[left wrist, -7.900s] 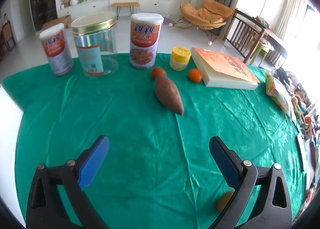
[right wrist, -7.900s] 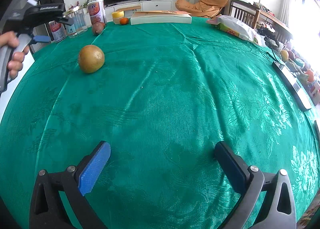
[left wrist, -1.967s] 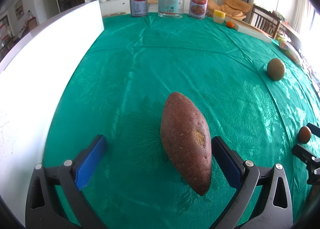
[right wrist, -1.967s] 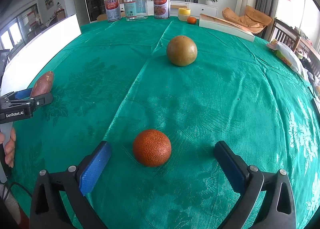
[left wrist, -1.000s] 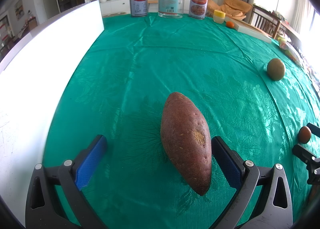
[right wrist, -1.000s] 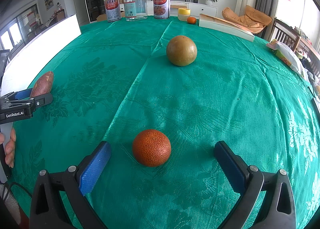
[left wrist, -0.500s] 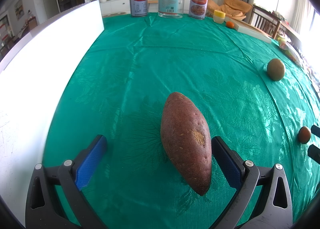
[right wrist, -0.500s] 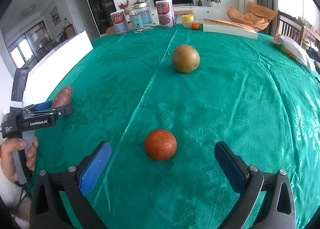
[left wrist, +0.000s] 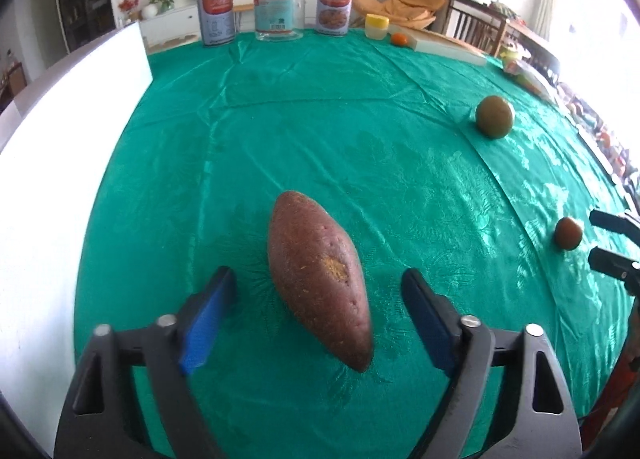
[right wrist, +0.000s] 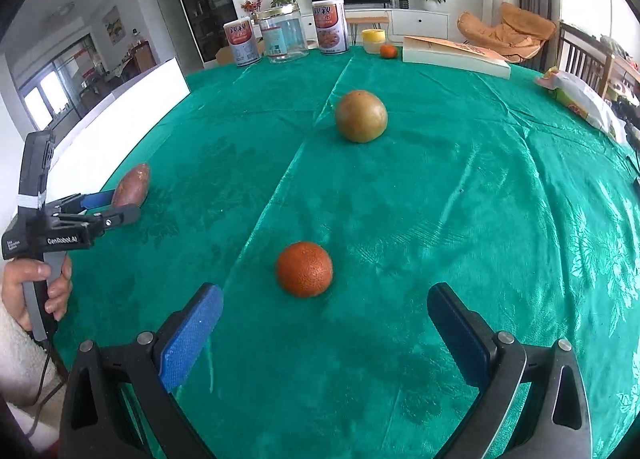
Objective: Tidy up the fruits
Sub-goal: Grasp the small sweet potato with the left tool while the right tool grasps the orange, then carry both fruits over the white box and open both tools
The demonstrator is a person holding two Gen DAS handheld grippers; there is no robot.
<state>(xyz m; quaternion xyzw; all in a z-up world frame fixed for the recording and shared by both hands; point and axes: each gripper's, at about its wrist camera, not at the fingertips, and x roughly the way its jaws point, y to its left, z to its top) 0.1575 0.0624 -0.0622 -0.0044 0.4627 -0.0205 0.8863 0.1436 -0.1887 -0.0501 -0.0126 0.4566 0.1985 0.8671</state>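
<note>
A: While the left claw (left wrist: pixel 318 309) sits low over the green bench (left wrist: pixel 360 147), its jaws have just been closing in around the sweet potato (left wrist: pixel 318 279), which lies between them on the cloth. Blue pads (left wrist: pixel 208 319) are near its sides but gaps show on both, so no clamp, jaws apart.

B: Right claw (right wrist: pixel 324 335)?

A: Jaws wide apart, though they have just been narrowing a little. The orange (right wrist: pixel 305 269) sits on the bench just ahead of the fingertips, between their lines, touching neither pad.

B: Other fruit?

A: A green-brown round fruit (right wrist: pixel 361 116) is farther up the bench, well apart from the orange. A small orange (right wrist: pixel 388 51) sits at the far edge beside a yellow-lidded tub (right wrist: pixel 374 40) and a book (right wrist: pixel 454 56).

B: Far edge, anything else?

A: Two labelled cans (right wrist: pixel 329 27) with a clear jar (right wrist: pixel 283 36) between them, all upright. A snack bag (right wrist: pixel 580 97) lies off on the right side.

B: Can the right camera see the left claw?

A: Yes, at the left edge, a hand (right wrist: pixel 38 291) around its grey handle, with a white fuzzy sleeve below. The sweet potato's far end pokes out past the fingers there. A white board (left wrist: pixel 52 163) runs along the bench's left edge.
</note>
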